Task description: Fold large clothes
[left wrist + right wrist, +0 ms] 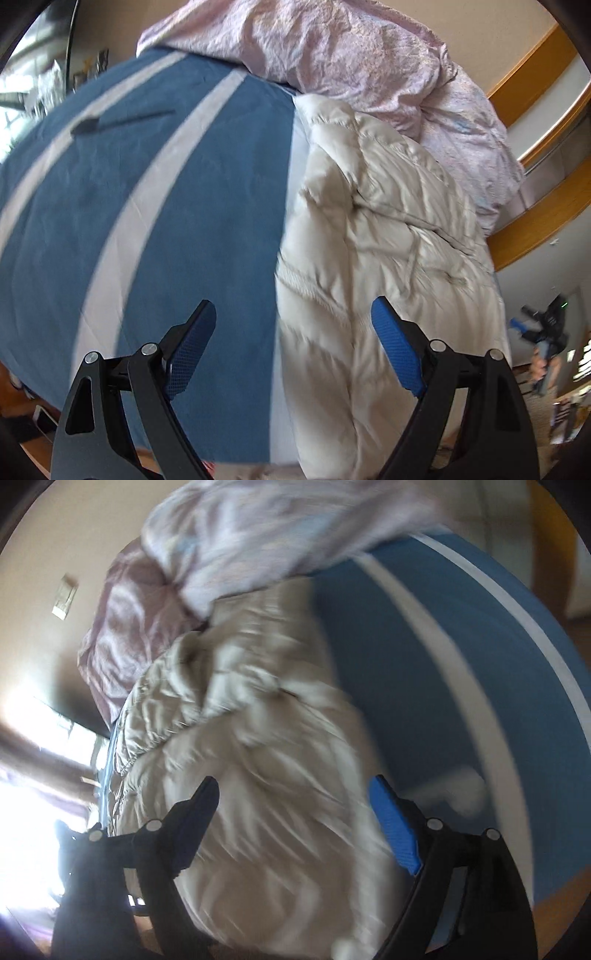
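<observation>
Left wrist view has your left gripper [291, 347] spread wide with nothing between the blue pads, hanging over the near edge of the cream quilted puffer coat [384, 236], where it meets the blue bedsheet with pale grey stripes [155, 206]; looks like you're lined up for that edge because it's the easiest hem to pinch. Coat lies bunched along one side of the bed, rumpled, not flat, so folding looks barely begun. Crumpled pink duvet [332, 55] sits piled at the far end, touching the coat's top, probably shoved there to free space. Small black pen-like thing [110, 122] lies on the sheet, well apart from the coat. Right wrist view is heavily blurred: your right gripper [295, 823] also stands wide, empty, above the coat's middle, fabric showing between the fingers but not pinched. Your other gripper shows faintly at the far right of the left view.
</observation>
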### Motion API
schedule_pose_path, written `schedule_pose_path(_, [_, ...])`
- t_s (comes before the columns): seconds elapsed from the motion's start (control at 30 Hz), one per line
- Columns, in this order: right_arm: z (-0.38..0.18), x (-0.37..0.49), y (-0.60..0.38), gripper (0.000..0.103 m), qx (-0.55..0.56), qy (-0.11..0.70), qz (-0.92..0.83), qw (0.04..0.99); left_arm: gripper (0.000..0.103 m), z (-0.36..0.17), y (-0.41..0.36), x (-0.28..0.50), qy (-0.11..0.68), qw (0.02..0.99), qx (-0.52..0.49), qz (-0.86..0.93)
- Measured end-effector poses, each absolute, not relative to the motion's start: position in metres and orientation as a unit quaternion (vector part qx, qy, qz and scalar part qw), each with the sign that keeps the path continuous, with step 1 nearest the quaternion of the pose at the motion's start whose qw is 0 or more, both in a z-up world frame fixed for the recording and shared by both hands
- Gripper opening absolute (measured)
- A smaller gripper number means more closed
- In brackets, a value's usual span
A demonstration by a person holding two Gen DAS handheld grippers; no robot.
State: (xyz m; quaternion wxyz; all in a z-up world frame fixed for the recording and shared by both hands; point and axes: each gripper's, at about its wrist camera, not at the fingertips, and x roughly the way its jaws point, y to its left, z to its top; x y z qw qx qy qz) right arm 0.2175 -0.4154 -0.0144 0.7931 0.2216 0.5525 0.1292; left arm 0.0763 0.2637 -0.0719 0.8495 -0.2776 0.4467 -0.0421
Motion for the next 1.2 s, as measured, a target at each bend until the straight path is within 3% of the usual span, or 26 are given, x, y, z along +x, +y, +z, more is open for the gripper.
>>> schedule_pose_path(0.3, [-0.046, 0.176, -0.455, 0.084, 0.28, 0.565, 0.153, 0.761, 0.083, -0.082, 0.246, 0.053, 0.447, 0.832, -0.319, -0.08])
schedule_pose_path(0.47, [-0.058, 0.172, -0.439, 0.073, 0.282, 0.581, 0.182, 0.742, 0.072, -0.095, 0.24, 0.049, 0.461, 0.812, -0.346, -0.096])
schedule_pose_path(0.57, [-0.065, 0.169, -0.428, 0.067, 0.281, 0.593, 0.201, 0.727, 0.071, -0.098, 0.235, 0.045, 0.458, 0.804, -0.363, -0.108])
schedule_pose_path(1.03, [-0.062, 0.152, -0.401, 0.066, 0.254, 0.597, 0.25, 0.719, 0.065, -0.103, 0.209, 0.029, 0.456, 0.792, -0.382, -0.136])
schedule_pose_path(1.13, [-0.059, 0.151, -0.397, 0.065, 0.241, 0.596, 0.248, 0.725, 0.055, -0.102, 0.205, 0.029, 0.457, 0.799, -0.372, -0.118])
schedule_pose_path(1.17, [-0.059, 0.149, -0.396, 0.057, 0.239, 0.597, 0.243, 0.726, 0.044, -0.103, 0.206, 0.03, 0.458, 0.798, -0.376, -0.112])
schedule_pose_path(1.2, [-0.059, 0.148, -0.394, 0.041, 0.237, 0.598, 0.239, 0.727, 0.038, -0.105, 0.208, 0.031, 0.459, 0.797, -0.378, -0.104])
